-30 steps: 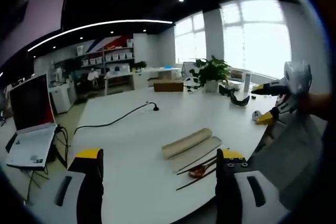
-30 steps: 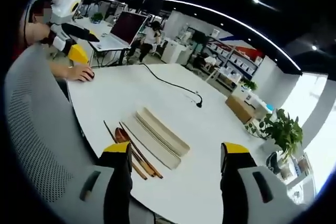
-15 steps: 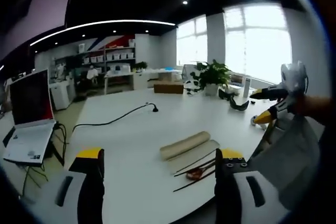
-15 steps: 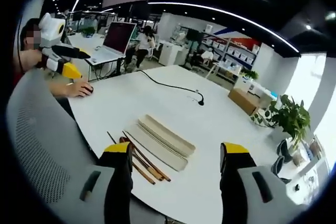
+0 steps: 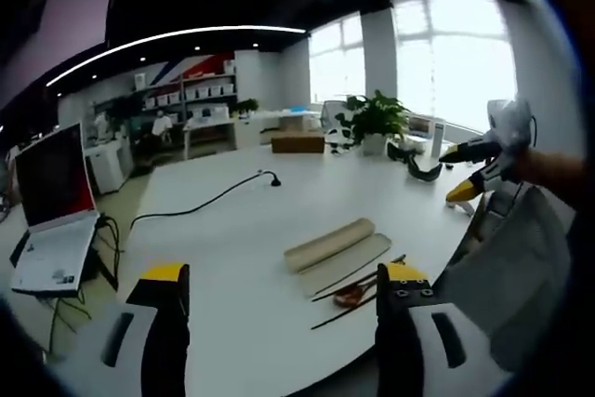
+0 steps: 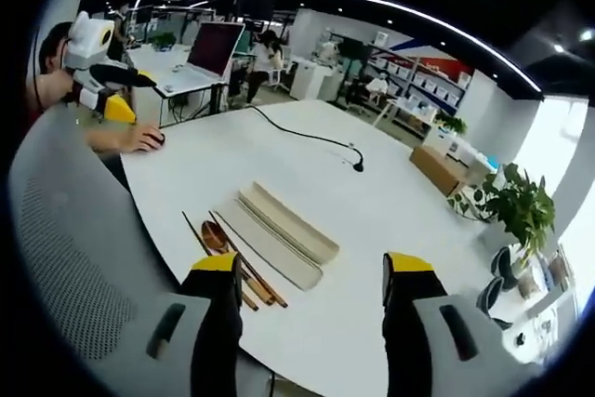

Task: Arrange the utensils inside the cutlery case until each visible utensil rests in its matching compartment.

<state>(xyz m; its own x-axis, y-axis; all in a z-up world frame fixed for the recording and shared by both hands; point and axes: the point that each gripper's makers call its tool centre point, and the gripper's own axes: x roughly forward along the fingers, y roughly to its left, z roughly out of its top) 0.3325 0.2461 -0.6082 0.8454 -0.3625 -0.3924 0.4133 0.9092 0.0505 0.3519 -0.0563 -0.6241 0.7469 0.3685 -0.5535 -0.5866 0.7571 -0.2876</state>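
Observation:
A beige cutlery case (image 5: 335,248) lies open on the white table (image 5: 232,239), its two long halves side by side. Beside it, toward the table's near edge, lie a wooden spoon (image 5: 351,296) and dark chopsticks (image 5: 346,277). My left gripper (image 5: 284,276) hovers open above the table, well short of the case. Off to the right my right gripper (image 5: 457,174) is held up in a hand, away from the utensils. In the right gripper view the case (image 6: 279,234), spoon (image 6: 216,237) and chopsticks (image 6: 197,234) lie ahead of my open right gripper (image 6: 312,264). My left gripper (image 6: 135,95) shows at the upper left.
A laptop (image 5: 51,202) stands at the left on another desk. A black cable (image 5: 204,206) runs across the table. A plant (image 5: 372,123) and a cardboard box (image 5: 297,143) are at the far end. A grey mesh chair back (image 6: 65,258) is close to the table's edge.
Both views have shifted a little with the hands. Case, spoon and chopsticks lie as before, and both grippers stay open.

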